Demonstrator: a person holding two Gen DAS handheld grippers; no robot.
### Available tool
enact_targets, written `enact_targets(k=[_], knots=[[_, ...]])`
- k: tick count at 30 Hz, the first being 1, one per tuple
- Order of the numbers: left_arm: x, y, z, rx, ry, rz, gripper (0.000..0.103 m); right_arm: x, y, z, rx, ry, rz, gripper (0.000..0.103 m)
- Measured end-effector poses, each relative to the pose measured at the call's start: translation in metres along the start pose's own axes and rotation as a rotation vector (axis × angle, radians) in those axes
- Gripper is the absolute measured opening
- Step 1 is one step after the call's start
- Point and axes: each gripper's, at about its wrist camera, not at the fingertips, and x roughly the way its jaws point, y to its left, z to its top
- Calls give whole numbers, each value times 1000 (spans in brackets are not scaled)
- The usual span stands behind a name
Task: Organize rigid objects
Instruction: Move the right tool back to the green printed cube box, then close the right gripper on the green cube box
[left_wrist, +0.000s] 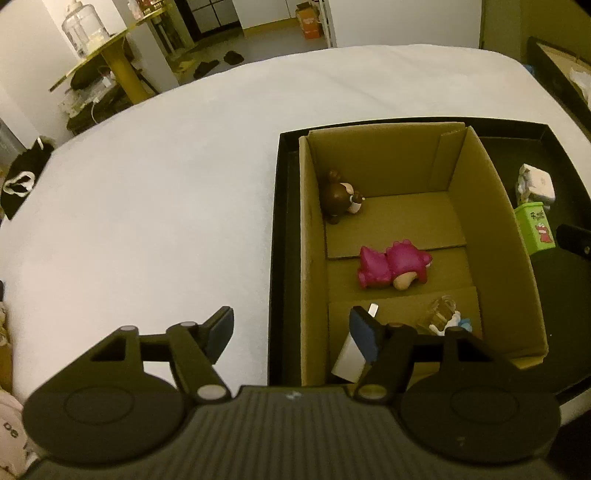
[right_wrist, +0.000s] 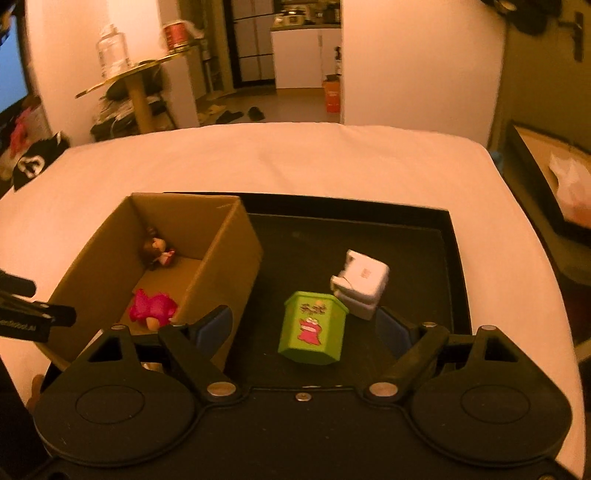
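Note:
A cardboard box (left_wrist: 491, 236) stands in the left part of a black tray (right_wrist: 452, 258) on a white bed. Inside lie a brown figurine (left_wrist: 341, 197), a pink figurine (left_wrist: 391, 266), a small clear and blue item (left_wrist: 445, 315) and a white block (left_wrist: 347, 356). My left gripper (left_wrist: 291, 330) is open above the box's near left wall, its right finger beside the white block, nothing between the pads. A green tin (right_wrist: 314, 326) sits tilted on the tray floor next to a white boxy object (right_wrist: 364, 282). My right gripper (right_wrist: 304, 330) is open, and the tin shows between its fingers, apart from both pads.
White bedding (left_wrist: 166, 184) spreads left of and beyond the tray. A gold round table (right_wrist: 136, 74) with a glass jar stands past the bed's far left corner. Another black tray (right_wrist: 554, 192) lies off the bed's right side. The other gripper's black body (right_wrist: 22, 314) shows at the left edge.

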Motion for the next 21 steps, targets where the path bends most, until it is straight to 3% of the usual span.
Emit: enact_targets(k=[9,21], knots=[[1,-7,2,20,-2,46,70,21,-24,-24,128,39,4,85],[11,-15,9,34,22,79,71,49,-29,-21,184,86,51,85]])
